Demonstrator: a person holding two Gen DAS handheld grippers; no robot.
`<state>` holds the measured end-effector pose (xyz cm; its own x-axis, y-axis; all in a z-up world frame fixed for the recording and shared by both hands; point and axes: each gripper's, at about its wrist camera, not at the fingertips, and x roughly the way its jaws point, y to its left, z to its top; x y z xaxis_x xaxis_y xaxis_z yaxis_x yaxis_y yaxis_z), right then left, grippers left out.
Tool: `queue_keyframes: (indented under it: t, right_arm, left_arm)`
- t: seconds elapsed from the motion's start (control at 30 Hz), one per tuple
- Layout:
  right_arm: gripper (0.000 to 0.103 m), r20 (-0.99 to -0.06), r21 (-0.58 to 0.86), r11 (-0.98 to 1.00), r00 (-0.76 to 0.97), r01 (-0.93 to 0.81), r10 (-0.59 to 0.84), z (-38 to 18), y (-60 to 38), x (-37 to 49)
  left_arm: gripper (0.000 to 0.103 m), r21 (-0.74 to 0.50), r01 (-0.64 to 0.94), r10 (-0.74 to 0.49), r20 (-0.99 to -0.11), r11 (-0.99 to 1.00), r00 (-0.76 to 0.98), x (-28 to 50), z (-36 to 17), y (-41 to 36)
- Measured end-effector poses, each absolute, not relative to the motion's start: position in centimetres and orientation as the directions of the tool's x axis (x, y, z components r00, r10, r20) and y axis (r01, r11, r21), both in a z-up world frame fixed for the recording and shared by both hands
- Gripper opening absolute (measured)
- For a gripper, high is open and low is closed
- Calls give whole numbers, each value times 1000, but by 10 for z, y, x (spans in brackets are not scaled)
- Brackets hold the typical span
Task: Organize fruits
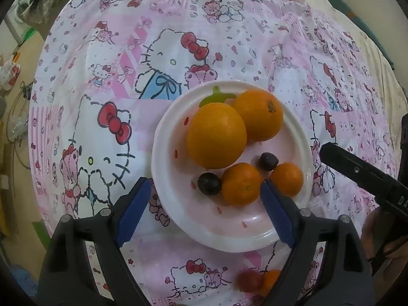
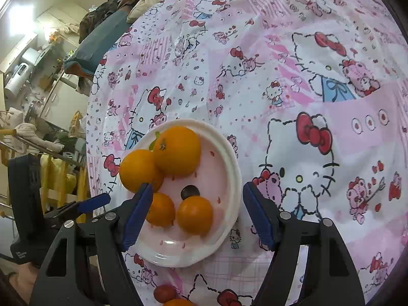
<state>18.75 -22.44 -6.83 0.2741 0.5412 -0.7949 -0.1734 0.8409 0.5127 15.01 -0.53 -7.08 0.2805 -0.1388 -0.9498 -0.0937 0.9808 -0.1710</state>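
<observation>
In the left wrist view, the left tongs (image 1: 204, 191) hang spread wide and hold nothing, just above the near edge of the white plate (image 1: 168, 178). The plate rests on a pink cartoon-print cloth (image 1: 102, 76) that covers the counter. On the plate lie two large oranges (image 1: 216, 137), side by side and touching, and nearer, two small mandarins (image 1: 241, 183) with two dark plums (image 1: 209, 183) beside them. I think the fruits are grouped by size on purpose. At the near edge of the view, off the plate, a red fruit (image 1: 248, 281) and a small orange fruit (image 1: 270, 280) lie on the cloth; probably they wait to be sorted. The right tongs enter from the right.

In the right wrist view, the right tongs (image 2: 197, 191) are also spread and empty, over the near right part of the plate (image 2: 229, 158). Only one plum (image 2: 190, 192) shows here. The red fruit (image 2: 164, 293) lies at the near edge, close below the tongs.
</observation>
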Motion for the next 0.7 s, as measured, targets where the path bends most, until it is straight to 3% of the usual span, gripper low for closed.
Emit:
queue_keyframes:
  t: [0.7]
  right_arm:
    - [76, -800, 449, 868, 337, -212, 496, -28, -220, 165]
  left_arm:
    - [85, -167, -123, -105, -909, 978, 403, 126, -33, 14]
